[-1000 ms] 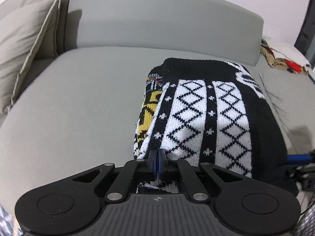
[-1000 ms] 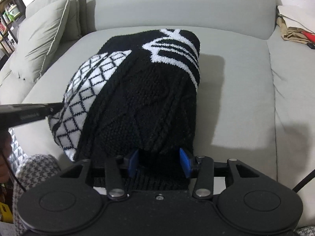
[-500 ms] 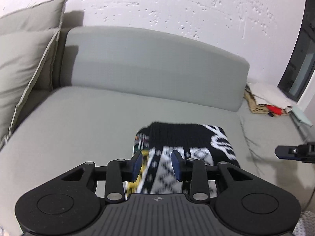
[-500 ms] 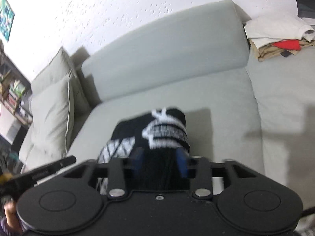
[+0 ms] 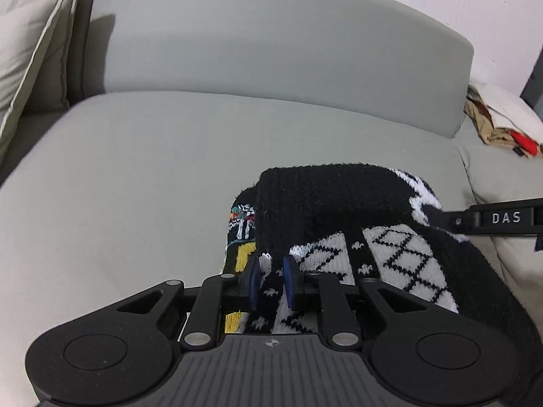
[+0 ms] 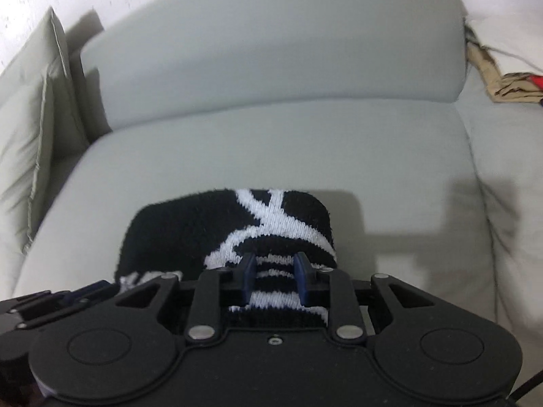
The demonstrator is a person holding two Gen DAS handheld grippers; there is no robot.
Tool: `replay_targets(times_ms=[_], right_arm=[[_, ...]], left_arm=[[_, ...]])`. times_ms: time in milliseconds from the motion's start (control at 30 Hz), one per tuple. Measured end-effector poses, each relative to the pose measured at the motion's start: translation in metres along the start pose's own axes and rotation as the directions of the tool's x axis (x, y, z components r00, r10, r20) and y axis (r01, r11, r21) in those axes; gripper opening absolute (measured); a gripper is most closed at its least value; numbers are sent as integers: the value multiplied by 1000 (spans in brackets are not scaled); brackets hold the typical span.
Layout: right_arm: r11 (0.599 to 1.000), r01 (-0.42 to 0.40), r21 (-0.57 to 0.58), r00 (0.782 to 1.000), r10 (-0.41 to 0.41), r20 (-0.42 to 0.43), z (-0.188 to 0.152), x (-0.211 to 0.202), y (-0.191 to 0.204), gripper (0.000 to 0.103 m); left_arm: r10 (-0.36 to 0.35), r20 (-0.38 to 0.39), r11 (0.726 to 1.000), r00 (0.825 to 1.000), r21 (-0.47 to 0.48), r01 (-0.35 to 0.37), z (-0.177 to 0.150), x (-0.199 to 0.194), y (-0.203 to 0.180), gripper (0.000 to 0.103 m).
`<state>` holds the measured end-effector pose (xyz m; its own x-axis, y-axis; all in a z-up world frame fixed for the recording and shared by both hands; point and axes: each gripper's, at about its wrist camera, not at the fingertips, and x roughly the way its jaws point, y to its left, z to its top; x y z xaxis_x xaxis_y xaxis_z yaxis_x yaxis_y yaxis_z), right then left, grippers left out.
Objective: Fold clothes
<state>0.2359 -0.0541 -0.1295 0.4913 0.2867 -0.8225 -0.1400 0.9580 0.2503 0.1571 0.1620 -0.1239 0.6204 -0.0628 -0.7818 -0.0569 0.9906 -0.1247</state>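
Note:
A folded black-and-white knit sweater [image 5: 339,203] lies on the grey sofa seat [image 5: 135,186]. My left gripper [image 5: 271,281] hovers over its near-left part, where yellow and white patterns show. Its jaws are closing, a narrow gap remains, and knit lies between the blue pads without a clear pinch. My right gripper [image 6: 275,278] sits over the sweater [image 6: 190,224] at the white graphic, narrowed onto the striped knit that fills its gap. One finger [image 5: 492,218] of the right gripper shows at the sweater's right edge in the left wrist view.
The sofa backrest [image 5: 271,40] rises behind the seat. Beige pillows [image 5: 30,51] lean at the left end. A stack of folded clothes [image 5: 502,125] lies on the neighbouring cushion at the right, past a seam. The left gripper's finger [image 6: 61,300] crosses the lower left of the right wrist view.
Both grippers have moved forward along the sweater, from its near hem to further up. The left gripper, shut a second ago, opened and is narrowing again. The right gripper's jaws have narrowed.

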Motion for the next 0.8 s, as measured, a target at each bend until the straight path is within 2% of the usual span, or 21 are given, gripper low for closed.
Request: replay_targets(times_ms=[100,200,233,267,300,367,433,467,567,633,700,733,800], right_arm=[[999,-19,25,1000,19,-15,0,-1,-7,24],[997,-63,54,998,62,13,-2,-29,-15,26],[994,-80,69,997,78,23,-5,-41,-18,26],[992,-101,74,994,99,35,-10,-56,-22,29],[989,-123,76,992,120,49,-16,-71,-25,33],[987,-148,66,988,144,62,-29,-102,-33,51],[983,-172,60,983,168,71,-44,-130,-41,61],[981,-187,61,981,182,73,-51,-141,-45,68],[972,-219,80,974,213,76,-75,-170,-57,77],[967,-229,114,972,222,73,-88,-183,-67,79],[957,-246,152,969,238,68,-99,-191,-76,84],[953,-254,168,967,247,63,-104,-192,-80,89],[947,-255,197,967,252,42,-112,-187,-82,92]], left_arm=[[29,-5,999,1000,14,-29,2,-6,-4,16],[28,4,999,1000,-16,-28,6,-28,-2,18],[15,10,999,1000,-42,-15,6,-41,2,28],[2,17,998,1000,-68,-1,6,-54,5,44],[-10,25,996,1000,-93,12,5,-67,9,48],[-22,52,994,998,-108,27,-2,-96,16,61],[-27,65,992,998,-119,34,-14,-121,23,72],[-46,62,991,997,-126,53,-21,-131,27,74],[-112,51,970,992,-210,121,-41,-151,47,81],[-147,51,951,988,-267,156,-53,-159,59,81],[-182,58,936,982,-297,191,-63,-163,68,88],[-180,56,936,982,-297,188,-68,-162,68,90],[-167,26,935,986,-312,167,-72,-153,69,90]])
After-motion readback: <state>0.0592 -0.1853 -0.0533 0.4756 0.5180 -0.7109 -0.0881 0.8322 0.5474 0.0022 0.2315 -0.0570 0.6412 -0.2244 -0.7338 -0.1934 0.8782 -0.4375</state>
